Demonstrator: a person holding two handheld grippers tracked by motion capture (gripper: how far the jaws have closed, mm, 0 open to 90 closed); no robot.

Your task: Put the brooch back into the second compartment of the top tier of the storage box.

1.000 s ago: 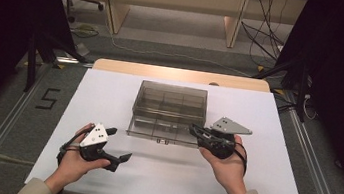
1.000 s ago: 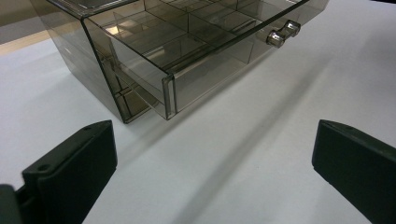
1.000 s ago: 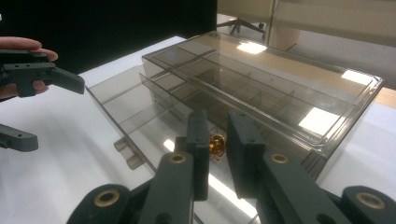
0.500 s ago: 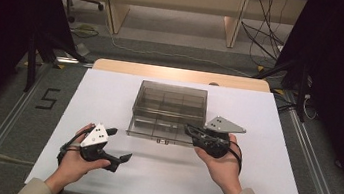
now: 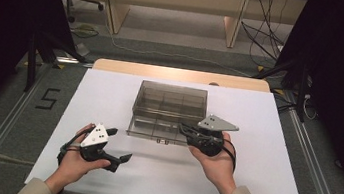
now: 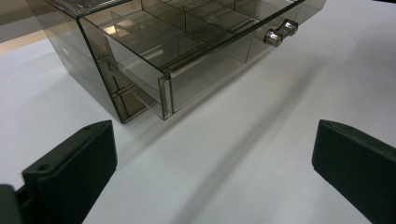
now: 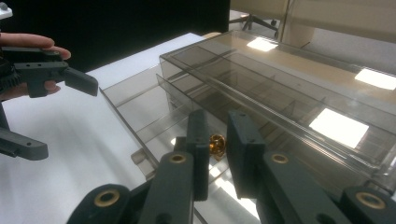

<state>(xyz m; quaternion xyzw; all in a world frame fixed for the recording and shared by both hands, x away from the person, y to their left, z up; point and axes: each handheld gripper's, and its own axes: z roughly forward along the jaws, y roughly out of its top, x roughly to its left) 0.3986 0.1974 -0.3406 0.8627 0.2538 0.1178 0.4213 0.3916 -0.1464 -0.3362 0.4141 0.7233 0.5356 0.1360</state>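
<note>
A smoke-tinted clear drawer box (image 5: 172, 99) stands mid-table, its drawer (image 5: 156, 127) pulled out toward me. My right gripper (image 5: 182, 127) reaches in from the right over the drawer's front right part. In the right gripper view its jaws (image 7: 217, 116) stand close together, and a small gold piece (image 7: 217, 144) fills the narrow gap, above the drawer floor (image 7: 140, 107). My left gripper (image 5: 118, 144) rests near the front left of the table, open and holding nothing. Its jaws (image 6: 215, 163) face the box's corner (image 6: 140, 56) and the drawer knobs (image 6: 278, 32).
The white table top (image 5: 278, 156) has bare room on both sides of the box. In the right gripper view the left gripper (image 7: 65, 116) stands off to the left. Floor rails, cables and a wooden desk lie beyond the table's far edge.
My right gripper has moved a little to the left, from beside the drawer's right front corner to over the drawer. The left gripper has stayed put.
</note>
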